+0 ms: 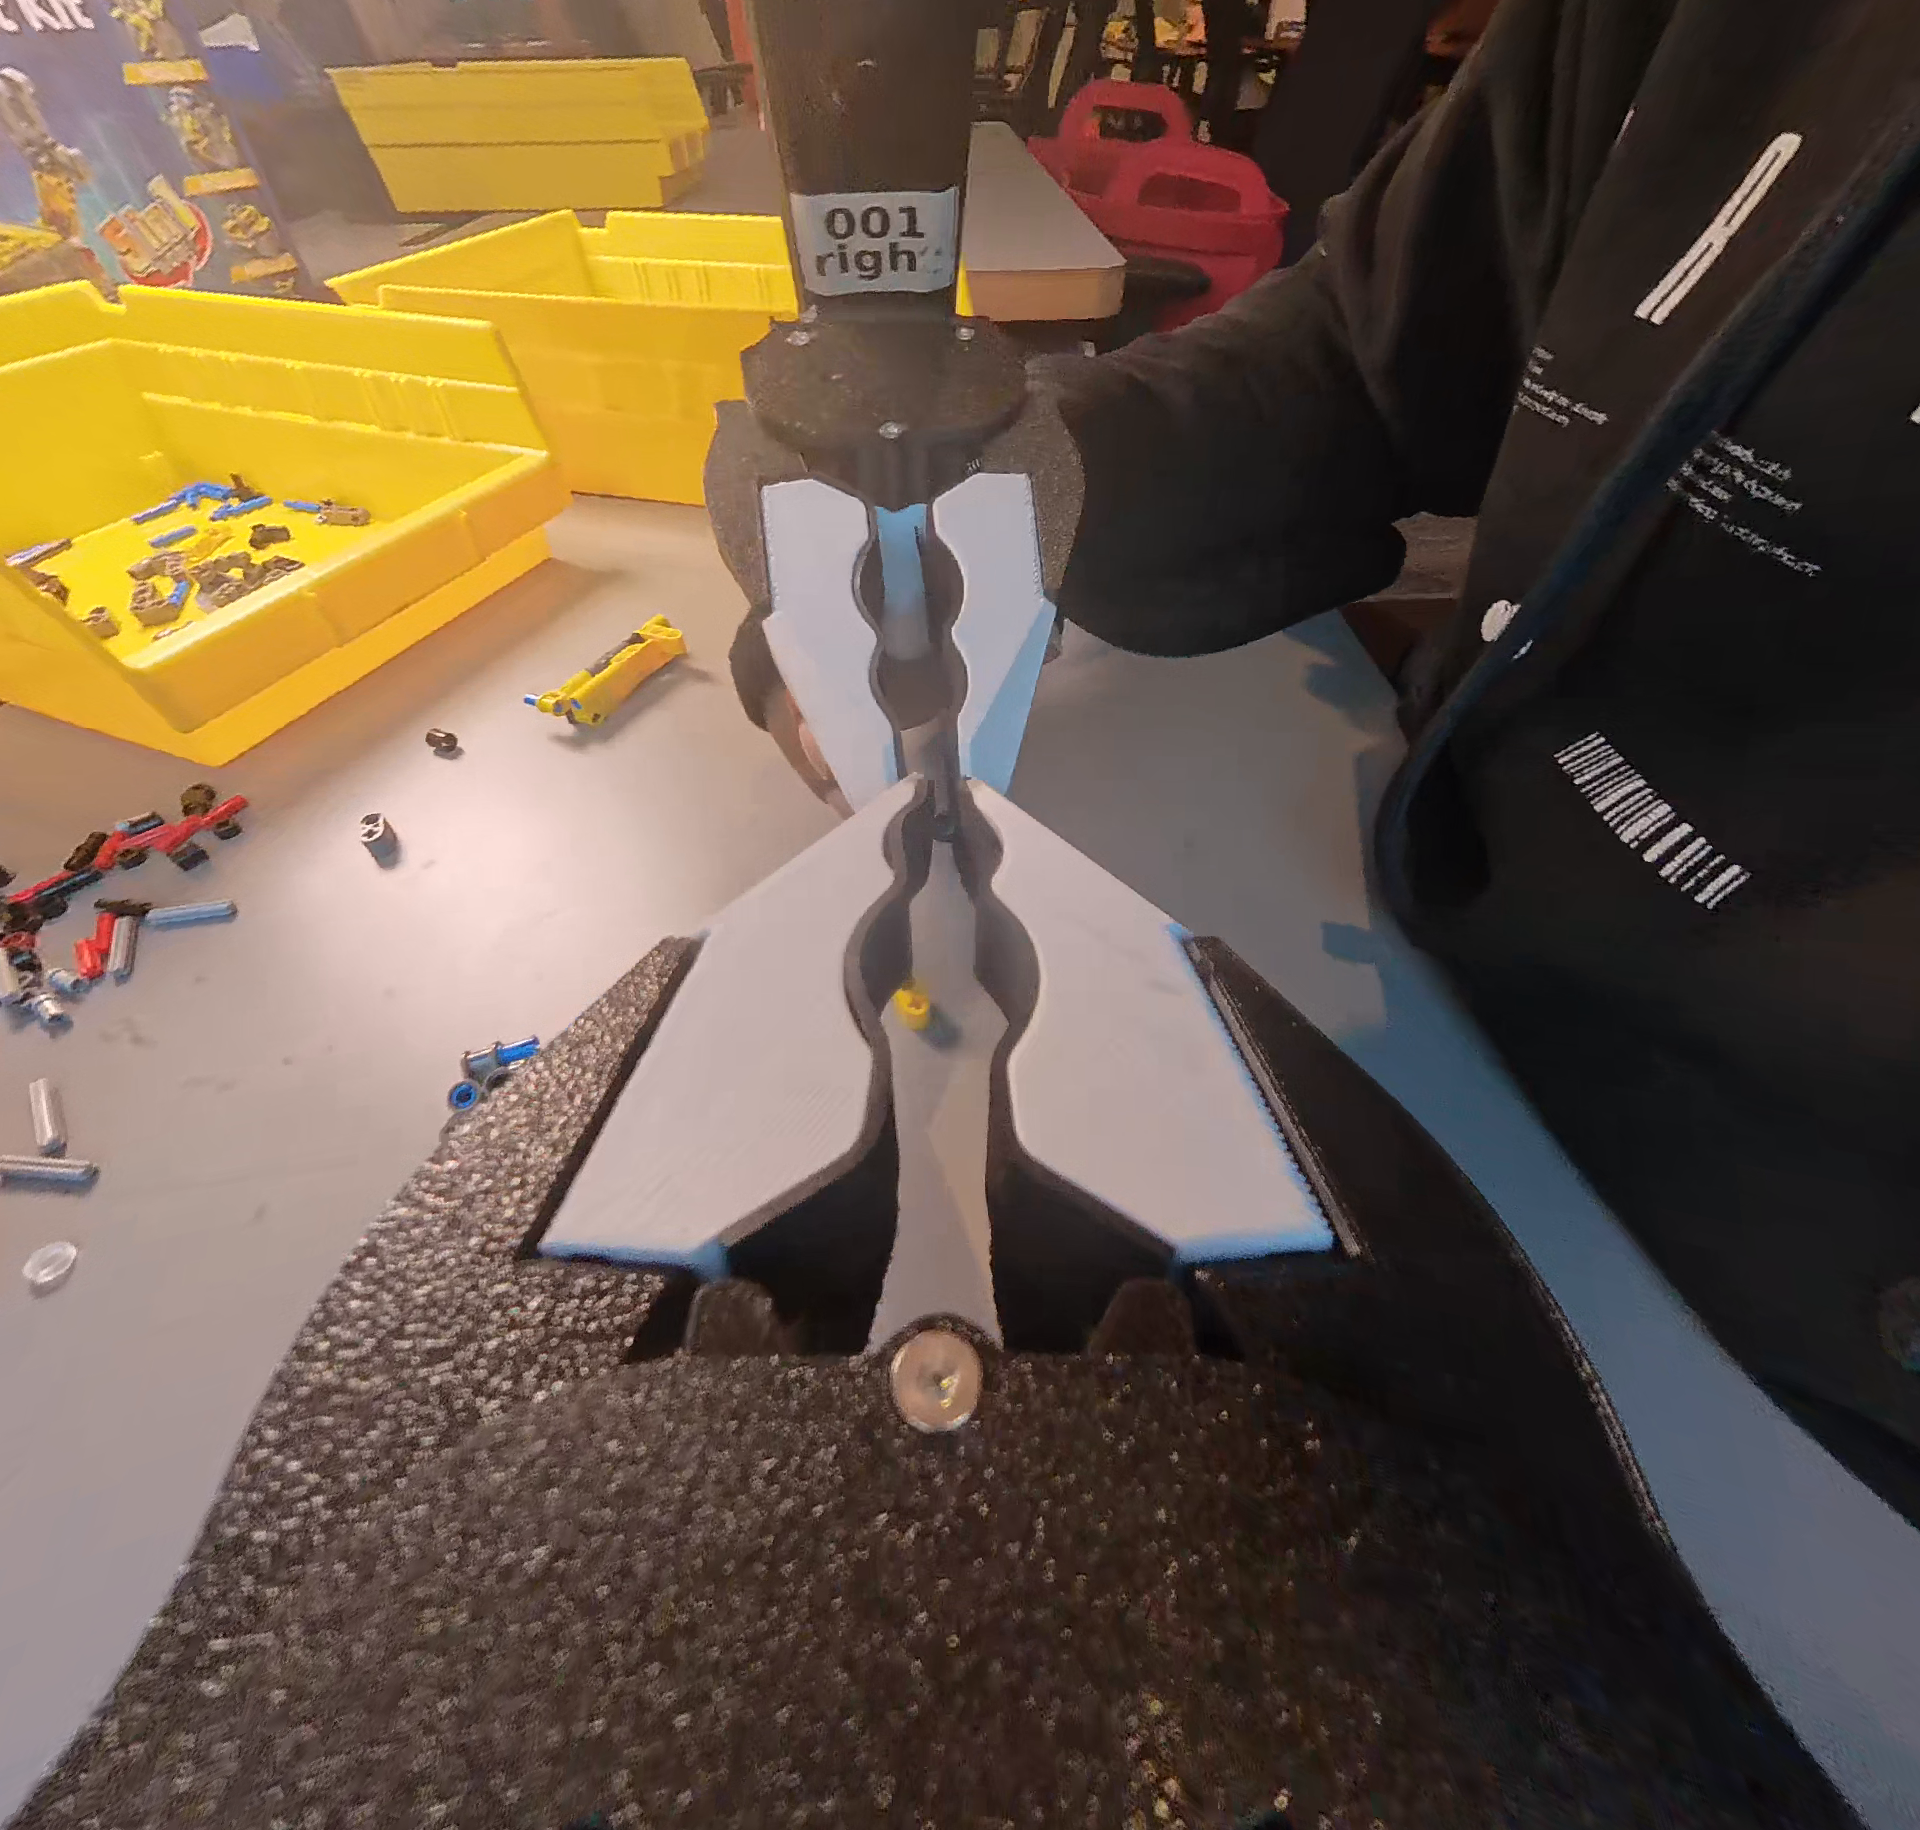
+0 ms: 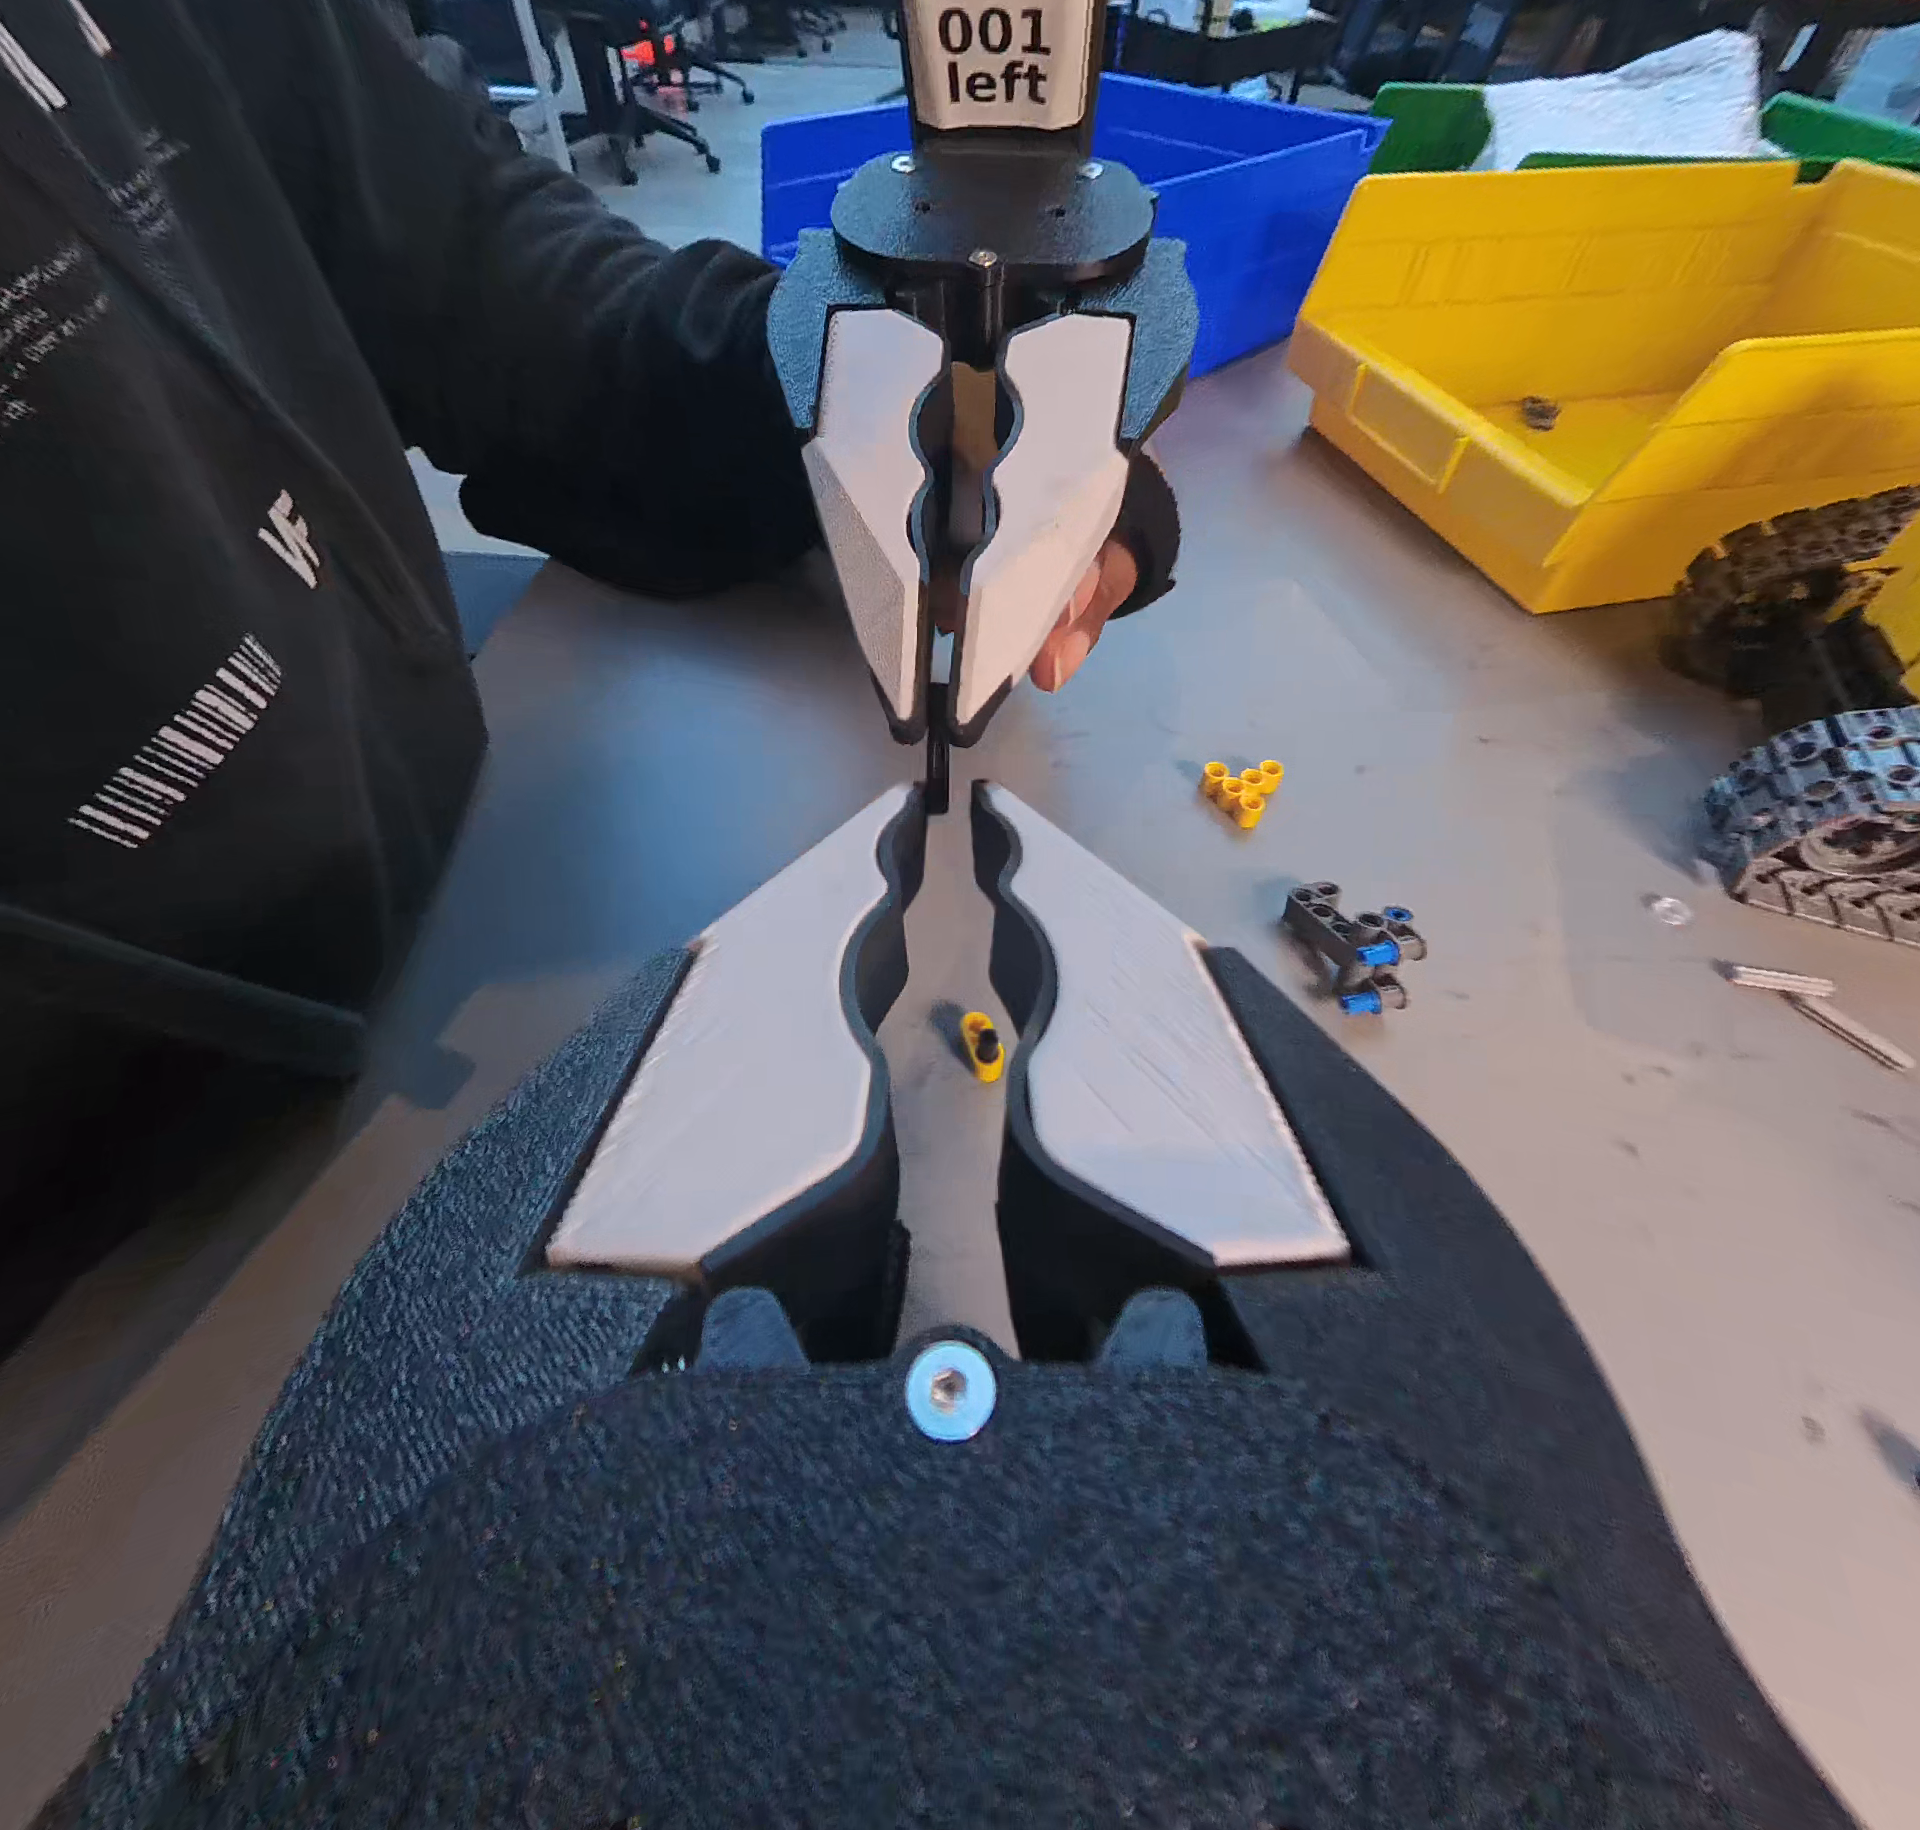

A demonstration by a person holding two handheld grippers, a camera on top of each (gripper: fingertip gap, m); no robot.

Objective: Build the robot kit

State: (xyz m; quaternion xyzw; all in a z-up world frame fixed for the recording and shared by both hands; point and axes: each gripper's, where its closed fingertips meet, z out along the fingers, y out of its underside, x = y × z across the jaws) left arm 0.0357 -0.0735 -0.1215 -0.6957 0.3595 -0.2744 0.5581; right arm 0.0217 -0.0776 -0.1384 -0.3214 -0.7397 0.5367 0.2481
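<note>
My two grippers meet tip to tip above a grey table [image 2: 1403, 658]. My left gripper [image 1: 948, 791] is shut on a thin black pin [image 2: 938, 757], and in the right wrist view the left gripper [image 2: 937, 731] points down at me with the pin sticking out of its tips. My right gripper [image 2: 948, 795] is narrowly open, and the pin's free end sits between its fingertips against the left one. In the left wrist view the right gripper [image 1: 930, 767] faces mine. A small yellow piece [image 2: 980, 1045] lies on the table below, also in the left wrist view [image 1: 912, 1006].
A person in a black jacket [image 1: 1662, 637] holds both grippers. Yellow bins [image 1: 260, 533] and scattered small parts [image 1: 125, 845] lie left of the left gripper. On the right gripper's side are a yellow triangular piece [image 2: 1242, 791], a black beam with blue pins [image 2: 1351, 939], a tracked model [image 2: 1818, 824] and a yellow bin [image 2: 1610, 409]. Both grippers' tips are close together, under 4 cm apart. Between my right fingertips and the small yellow piece [image 2: 980, 1045] there is roughly 7 cm.
</note>
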